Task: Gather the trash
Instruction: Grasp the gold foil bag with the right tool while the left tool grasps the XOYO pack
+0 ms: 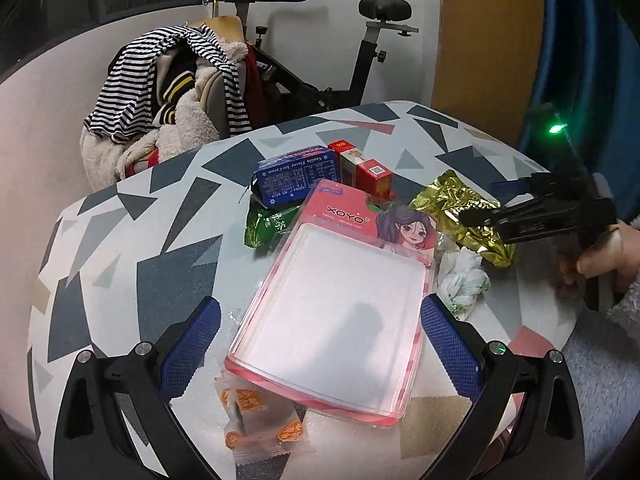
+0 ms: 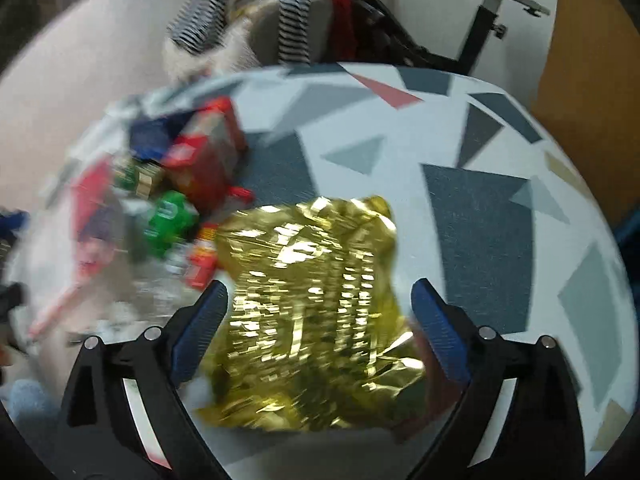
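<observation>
Counter (image 1: pixel 168 280) w/ triangle cloth: pink tray pack (image 1: pixel 336 312), gold wrapper (image 1: pixel 460 212), blue box (image 1: pixel 296 174), red boxes (image 1: pixel 368 172), etc.

Bench (image 1: pixel 120 240): white cloth, scattered triangles in dark blue, grey, pink, tan. Blister pack (image 1: pixel 332 300): pink card, clear front, cartoon girl. Foil wrapper (image 2: pixel 312 296): crinkled gold. Box (image 1: pixel 296 176): blue, white print. Cartons (image 1: pixel 372 176): red. Sachet (image 1: pixel 264 228): green. Snack packets (image 1: pixel 256 420): clear, orange marks. Tongs (image 1: pixel 320 344): black arms, blue pads. Shirt (image 1: pixel 132 84): black-white stripes.
</observation>
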